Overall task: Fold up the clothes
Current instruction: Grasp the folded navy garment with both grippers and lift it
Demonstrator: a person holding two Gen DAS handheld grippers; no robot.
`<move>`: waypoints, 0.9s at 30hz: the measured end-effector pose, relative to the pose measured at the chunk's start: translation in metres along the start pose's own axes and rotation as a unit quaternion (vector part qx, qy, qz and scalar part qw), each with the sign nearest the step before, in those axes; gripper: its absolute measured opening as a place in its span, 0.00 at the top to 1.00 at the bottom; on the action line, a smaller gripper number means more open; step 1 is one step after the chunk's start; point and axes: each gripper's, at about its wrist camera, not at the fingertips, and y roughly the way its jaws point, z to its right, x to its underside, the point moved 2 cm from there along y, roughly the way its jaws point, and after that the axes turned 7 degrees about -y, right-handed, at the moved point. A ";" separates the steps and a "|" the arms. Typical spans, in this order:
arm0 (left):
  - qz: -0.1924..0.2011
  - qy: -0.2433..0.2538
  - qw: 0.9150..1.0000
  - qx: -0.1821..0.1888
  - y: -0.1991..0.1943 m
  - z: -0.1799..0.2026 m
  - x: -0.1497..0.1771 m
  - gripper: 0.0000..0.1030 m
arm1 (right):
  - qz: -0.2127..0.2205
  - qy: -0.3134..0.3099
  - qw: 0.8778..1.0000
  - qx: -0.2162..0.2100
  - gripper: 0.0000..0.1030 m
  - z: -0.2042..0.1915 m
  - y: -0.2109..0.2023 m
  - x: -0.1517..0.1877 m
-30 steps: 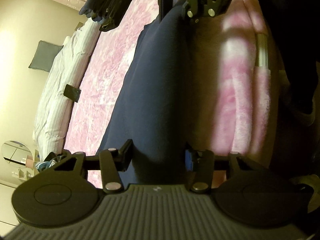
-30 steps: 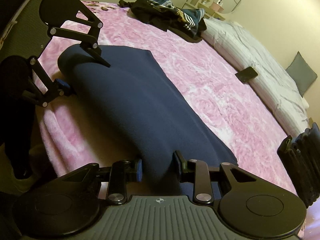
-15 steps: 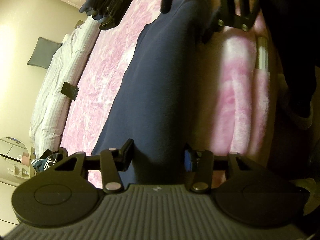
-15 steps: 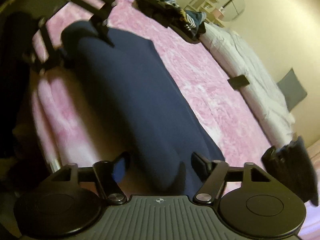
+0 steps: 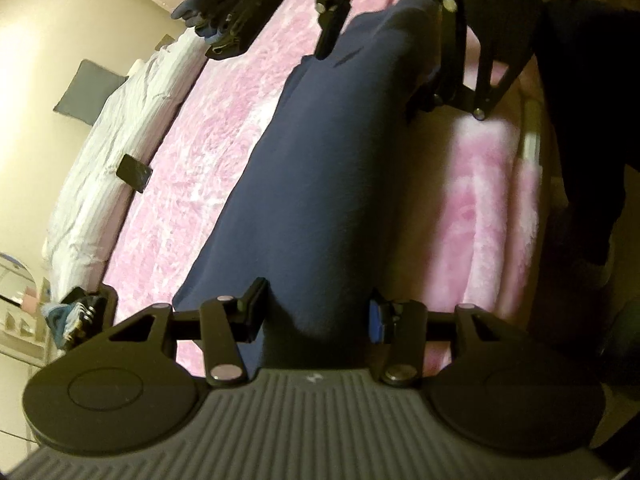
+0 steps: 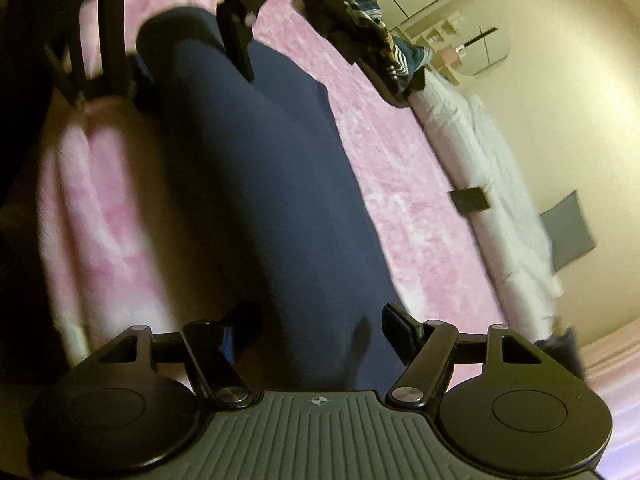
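Observation:
A navy garment [image 5: 320, 184], folded into a long strip, lies on the pink fleece blanket [image 5: 208, 152] near the bed's edge. My left gripper [image 5: 318, 312] is open over one end of the strip, its fingers either side of the cloth. At the other end my right gripper [image 6: 320, 328] also stands open, the navy garment [image 6: 260, 168] running away beneath it. Each wrist view shows the other tool at the far end: the right gripper [image 5: 372, 76] and the left gripper [image 6: 192, 80], both with spread fingers over the cloth.
A stack of dark folded clothes [image 5: 228, 12] sits on the blanket beyond the strip. A loose clothes pile [image 6: 372, 40], a black phone [image 5: 134, 172], a white duvet [image 5: 100, 160] and a grey pillow [image 6: 568, 228] are farther off. A person's dark trouser leg [image 5: 580, 120] stands beside the bed.
My right gripper's fingers have spread apart and let go of the garment's end, and it has tilted upward. The left gripper stays open in place.

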 end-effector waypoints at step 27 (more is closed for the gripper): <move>-0.060 -0.052 0.974 0.210 -0.067 -0.150 -0.139 0.70 | -0.004 0.078 0.983 -0.165 0.78 0.188 -0.066 0.026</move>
